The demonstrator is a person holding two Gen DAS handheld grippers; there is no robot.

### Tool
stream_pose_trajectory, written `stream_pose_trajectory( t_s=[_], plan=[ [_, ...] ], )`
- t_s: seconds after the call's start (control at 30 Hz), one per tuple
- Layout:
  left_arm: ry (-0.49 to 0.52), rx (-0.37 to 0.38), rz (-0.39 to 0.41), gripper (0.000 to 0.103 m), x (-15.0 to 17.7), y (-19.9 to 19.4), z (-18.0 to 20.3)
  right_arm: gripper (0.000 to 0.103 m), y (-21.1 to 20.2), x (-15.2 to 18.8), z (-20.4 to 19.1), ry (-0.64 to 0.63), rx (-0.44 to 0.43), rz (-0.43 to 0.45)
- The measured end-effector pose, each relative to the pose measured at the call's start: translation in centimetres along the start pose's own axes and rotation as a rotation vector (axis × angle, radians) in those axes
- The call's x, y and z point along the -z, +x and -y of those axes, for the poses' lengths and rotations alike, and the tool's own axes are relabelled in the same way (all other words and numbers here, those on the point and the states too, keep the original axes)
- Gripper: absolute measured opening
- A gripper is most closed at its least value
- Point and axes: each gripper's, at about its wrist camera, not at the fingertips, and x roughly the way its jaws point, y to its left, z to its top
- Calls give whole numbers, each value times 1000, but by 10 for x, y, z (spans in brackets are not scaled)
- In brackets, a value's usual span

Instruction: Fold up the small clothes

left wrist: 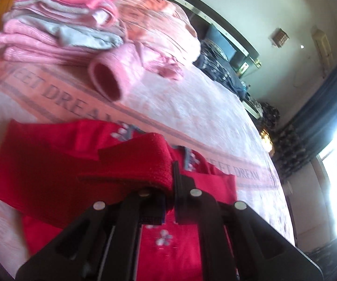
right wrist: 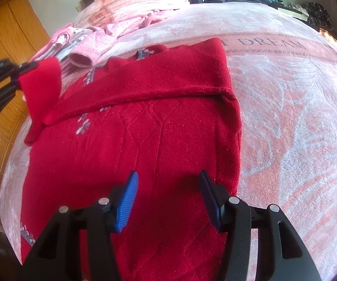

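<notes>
Red sweater (right wrist: 145, 121) lies flat on the pink bedspread (right wrist: 297, 117), mid-bed. Right sleeve is already folded across the chest, its edge running as a ridge across the body. Left sleeve cuff (right wrist: 42, 89) is lifted off the bed, pinched in the left gripper (right wrist: 25, 66), apparently being carried inward. So my read: the sleeve stage is about half done; this sleeve has to land, then the body still needs folding up.

Left gripper: jaws closed tight on the cuff, red knit bunched between them. Right gripper (right wrist: 167, 199): jaws wide apart, holding nothing, hovering over the lower body of the sweater; whether it touches the fabric I cannot tell.

A stack of folded pink and grey clothes (left wrist: 58, 28) sits further up the bed, so some items look finished. A loose pink sleeve (left wrist: 112, 79) pokes out beside it.

View differences: the right wrist shows the whole sweater layout, the folded sleeve and the left gripper from outside. The left wrist shows the pinch up close and the stack clearly, but most of the sweater body is hidden behind the gripper.
</notes>
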Motion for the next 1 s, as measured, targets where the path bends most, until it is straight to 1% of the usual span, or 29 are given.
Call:
stream_pose_trajectory(
  t_s=[0.13, 0.27, 0.4, 0.5, 0.57, 0.6, 0.73, 0.77, 0.83, 0.9, 0.93, 1.0],
  plan=[
    [41, -7, -50, 3, 19, 33, 19, 55, 2, 0, 1, 1, -5, -7],
    [33, -5, -106, 3, 26, 65, 24, 55, 4, 0, 4, 8, -16, -9],
    [42, -23, -157, 3, 41, 94, 25, 55, 5, 1, 4, 9, -18, -10],
    [9, -17, -235, 4, 51, 117, 16, 56, 6, 2, 3, 3, -14, -10],
    [-13, -20, -318, 6, 59, 134, 4, 56, 7, 2, 1, -2, -10, -10],
    [-19, -12, -335, 7, 62, 137, 0, 56, 7, 2, 1, -3, -10, -10],
    [-54, 16, -325, 9, 62, 116, -11, 57, 8, 3, 1, -3, -15, -9],
    [-48, 19, -317, 12, 63, 105, -13, 58, 9, 3, 1, -3, -15, -9],
    [-6, 9, -282, 13, 64, 76, -16, 58, 9, 3, 0, -9, -9, -8],
    [37, -25, -230, 13, 58, 48, -24, 58, 9, 3, -1, -7, -5, -8],
    [53, -57, -193, 15, 53, 30, -32, 58, 9, 3, -2, -9, -2, -9],
    [70, -128, -149, 19, 37, 12, -55, 58, 9, 2, -3, -8, 5, -10]
  ],
)
